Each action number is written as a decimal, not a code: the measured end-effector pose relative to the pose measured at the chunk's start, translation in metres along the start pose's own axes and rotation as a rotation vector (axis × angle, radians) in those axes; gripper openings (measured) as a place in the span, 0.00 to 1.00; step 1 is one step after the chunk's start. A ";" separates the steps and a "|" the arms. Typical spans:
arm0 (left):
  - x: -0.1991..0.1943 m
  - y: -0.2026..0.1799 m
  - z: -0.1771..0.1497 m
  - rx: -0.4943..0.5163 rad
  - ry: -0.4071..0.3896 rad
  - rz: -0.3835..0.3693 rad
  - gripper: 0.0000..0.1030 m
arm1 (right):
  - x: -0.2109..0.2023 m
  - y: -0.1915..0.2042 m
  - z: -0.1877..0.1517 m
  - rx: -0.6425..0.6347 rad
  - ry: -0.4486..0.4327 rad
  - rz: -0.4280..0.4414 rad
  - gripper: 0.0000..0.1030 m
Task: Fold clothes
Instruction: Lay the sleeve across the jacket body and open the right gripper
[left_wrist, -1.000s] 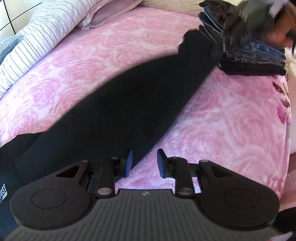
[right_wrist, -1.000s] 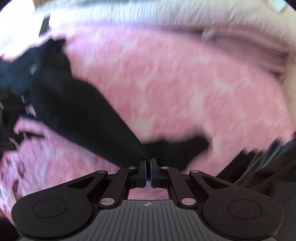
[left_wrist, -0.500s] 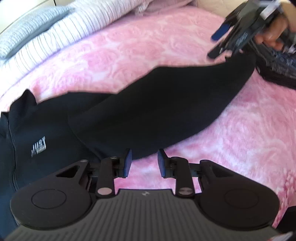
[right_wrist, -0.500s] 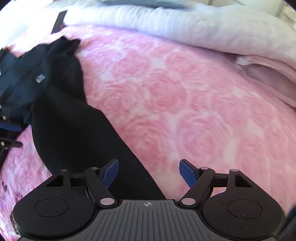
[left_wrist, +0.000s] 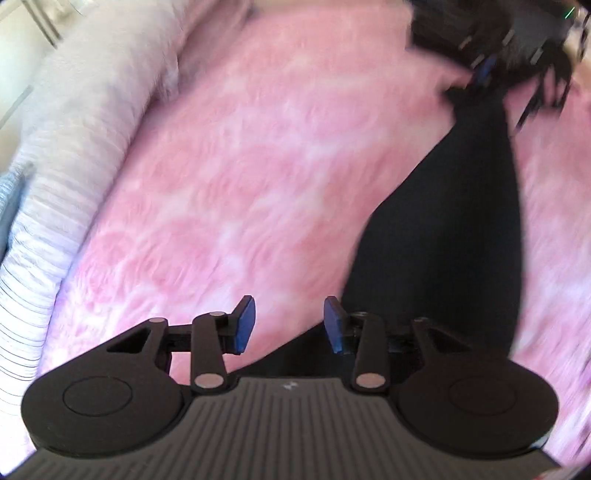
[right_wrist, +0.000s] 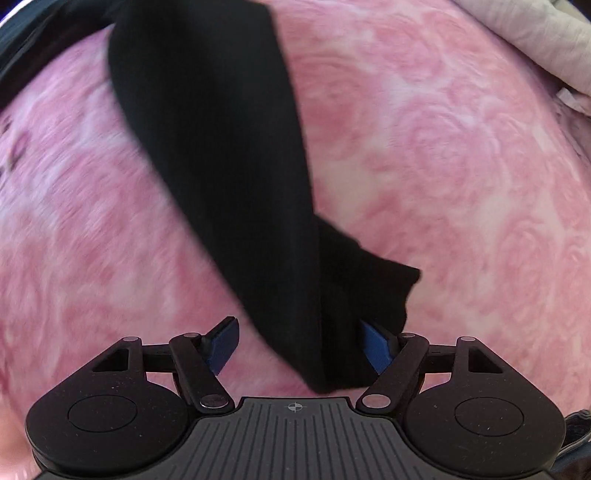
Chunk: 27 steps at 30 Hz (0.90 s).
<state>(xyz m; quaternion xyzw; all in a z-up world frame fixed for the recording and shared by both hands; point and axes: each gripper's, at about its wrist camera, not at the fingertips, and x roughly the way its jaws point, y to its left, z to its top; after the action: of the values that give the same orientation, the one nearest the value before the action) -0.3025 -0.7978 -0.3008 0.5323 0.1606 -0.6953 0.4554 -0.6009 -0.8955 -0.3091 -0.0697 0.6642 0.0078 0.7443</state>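
A black garment's long sleeve (right_wrist: 221, 147) lies across the pink rose bedspread (right_wrist: 443, 166). My right gripper (right_wrist: 301, 345) points straight down over the sleeve's end. Its jaws are closing, with the cuff between them. The cloth lies against the right pad while the left pad stands apart from it. In the blurred left wrist view the same sleeve (left_wrist: 454, 240) runs from the lower right up to the right gripper (left_wrist: 491, 74). My left gripper (left_wrist: 290, 325) is opening over bare bedspread beside the garment's edge, with nothing between its pads.
Striped white and grey bedding (left_wrist: 55, 184) is piled along the left side of the bed. A beige blanket (right_wrist: 535, 33) lies at the upper right in the right wrist view. Dark blurred shapes (left_wrist: 461, 22) sit behind the right gripper.
The left view swung away from the garment's printed body, so the sleeve now runs up its right side, and the left jaws widened. The right gripper opened, dropped onto the sleeve end and narrowed.
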 end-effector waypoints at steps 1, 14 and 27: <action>0.009 0.007 -0.004 0.026 0.039 0.000 0.35 | -0.003 0.002 -0.005 0.019 0.006 0.000 0.27; 0.046 0.012 -0.015 0.238 0.251 -0.129 0.01 | -0.049 -0.002 -0.028 0.206 -0.115 -0.041 0.10; 0.029 0.101 -0.025 -0.410 0.089 0.236 0.07 | -0.049 -0.094 0.017 0.583 -0.107 -0.009 0.10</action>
<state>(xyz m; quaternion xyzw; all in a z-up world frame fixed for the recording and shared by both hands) -0.2074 -0.8473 -0.3096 0.4740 0.2550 -0.5660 0.6245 -0.5802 -0.9827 -0.2496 0.1446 0.5978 -0.1827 0.7670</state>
